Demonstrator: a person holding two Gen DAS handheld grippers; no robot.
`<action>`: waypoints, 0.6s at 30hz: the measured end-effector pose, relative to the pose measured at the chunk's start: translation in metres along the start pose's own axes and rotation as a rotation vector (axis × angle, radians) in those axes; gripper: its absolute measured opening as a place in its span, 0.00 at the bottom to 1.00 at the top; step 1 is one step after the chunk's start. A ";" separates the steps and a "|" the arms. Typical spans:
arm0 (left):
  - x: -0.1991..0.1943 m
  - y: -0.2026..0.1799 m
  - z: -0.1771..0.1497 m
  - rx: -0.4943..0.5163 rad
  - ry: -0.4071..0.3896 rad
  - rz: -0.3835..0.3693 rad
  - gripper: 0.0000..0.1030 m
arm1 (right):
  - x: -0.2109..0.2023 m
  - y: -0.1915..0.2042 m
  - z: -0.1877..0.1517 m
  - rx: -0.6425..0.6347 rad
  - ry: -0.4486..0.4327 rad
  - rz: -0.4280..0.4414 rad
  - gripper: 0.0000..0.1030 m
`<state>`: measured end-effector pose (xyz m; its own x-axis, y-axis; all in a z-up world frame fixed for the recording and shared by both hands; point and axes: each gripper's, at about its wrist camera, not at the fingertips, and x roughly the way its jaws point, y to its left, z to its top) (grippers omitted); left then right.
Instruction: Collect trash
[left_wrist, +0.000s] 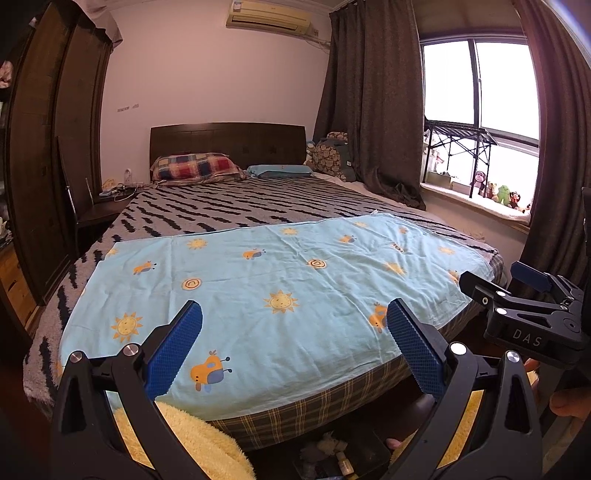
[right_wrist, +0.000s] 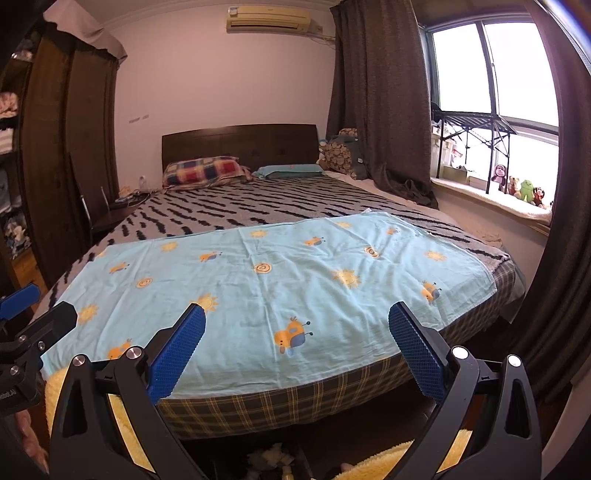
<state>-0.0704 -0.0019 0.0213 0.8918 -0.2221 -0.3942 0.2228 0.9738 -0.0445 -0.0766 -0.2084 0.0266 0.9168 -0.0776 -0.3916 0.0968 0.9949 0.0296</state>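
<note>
Trash (left_wrist: 325, 448) lies low, on the floor at the foot of the bed (left_wrist: 295, 417): crumpled pale scraps and a small bottle-like item, seen at the bottom edge of both wrist views between the tong arms. What the items are exactly cannot be told; they are small and in shadow.

The left tongs (left_wrist: 293, 347) stand wide open and hold nothing. The right tongs (right_wrist: 297, 350) are likewise spread wide and empty. Both point forward over the bed, side by side, the right unit visible at the right margin of the left view. This posture reads as a ready stance: jaws are pre-opened so either tool can drop onto an item without a separate opening motion.

A light blue sheet (left_wrist: 280, 280) with sun and cartoon prints lies flat across the near part of the bed, over a grey zigzag blanket (left_wrist: 236, 206). No trash shows on it.

Clearances:
- The plaid mattress edge overhangs the floor items; descent must stay on the near side of it.
- Yellow fleece (left_wrist: 192, 435) sits just beside the scraps on both sides and could snag a pad.
- A dark wardrobe (left_wrist: 48, 155) bounds the left; curtain (left_wrist: 373, 103) and window ledge bound the right.
- Open room lies straight ahead and above the bed.

Judgement: the task is at its start; the next move calls for tilting downward.
</note>
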 end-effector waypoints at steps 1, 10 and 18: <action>0.000 0.000 0.000 0.001 0.000 0.001 0.92 | 0.000 0.000 0.000 0.002 -0.001 0.000 0.97; 0.000 0.001 0.000 -0.002 -0.002 0.002 0.92 | -0.001 0.001 0.000 0.002 -0.001 0.001 0.97; 0.000 0.000 0.000 -0.004 -0.004 0.004 0.92 | 0.000 0.000 0.000 0.003 0.000 0.000 0.97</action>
<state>-0.0704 -0.0019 0.0218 0.8943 -0.2181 -0.3907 0.2173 0.9750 -0.0467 -0.0770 -0.2079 0.0263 0.9170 -0.0772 -0.3913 0.0975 0.9947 0.0322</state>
